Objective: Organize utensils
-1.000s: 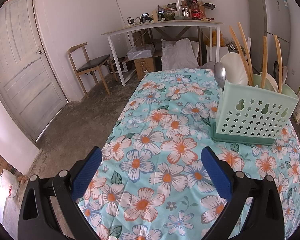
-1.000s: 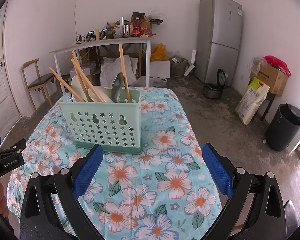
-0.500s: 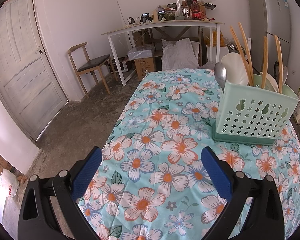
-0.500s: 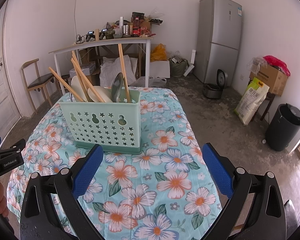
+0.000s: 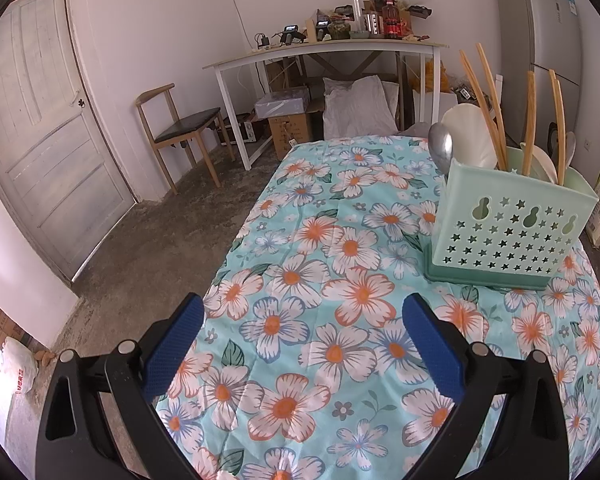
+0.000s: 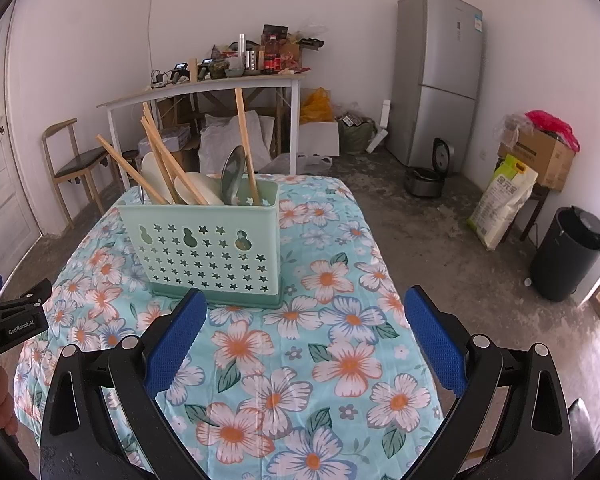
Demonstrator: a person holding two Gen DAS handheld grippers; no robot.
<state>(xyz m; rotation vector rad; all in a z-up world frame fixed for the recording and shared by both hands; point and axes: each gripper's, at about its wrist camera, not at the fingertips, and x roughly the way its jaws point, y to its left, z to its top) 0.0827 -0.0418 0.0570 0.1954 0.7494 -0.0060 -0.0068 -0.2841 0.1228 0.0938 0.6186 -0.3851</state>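
A pale green utensil caddy (image 5: 512,228) with star holes stands on the floral tablecloth (image 5: 340,280); it also shows in the right wrist view (image 6: 208,248). It holds wooden chopsticks (image 6: 164,164), a metal spoon (image 6: 232,176) and white spoons (image 6: 196,192). My left gripper (image 5: 300,340) is open and empty, low over the cloth, left of the caddy. My right gripper (image 6: 300,340) is open and empty, just in front of the caddy. Part of the left gripper (image 6: 12,320) shows at the left edge of the right wrist view.
A white side table (image 5: 320,52) loaded with clutter stands at the back wall, boxes and sacks under it. A wooden chair (image 5: 180,132) and a door (image 5: 40,140) are left. A fridge (image 6: 440,76), a rice sack (image 6: 500,204) and a black bin (image 6: 568,252) are right.
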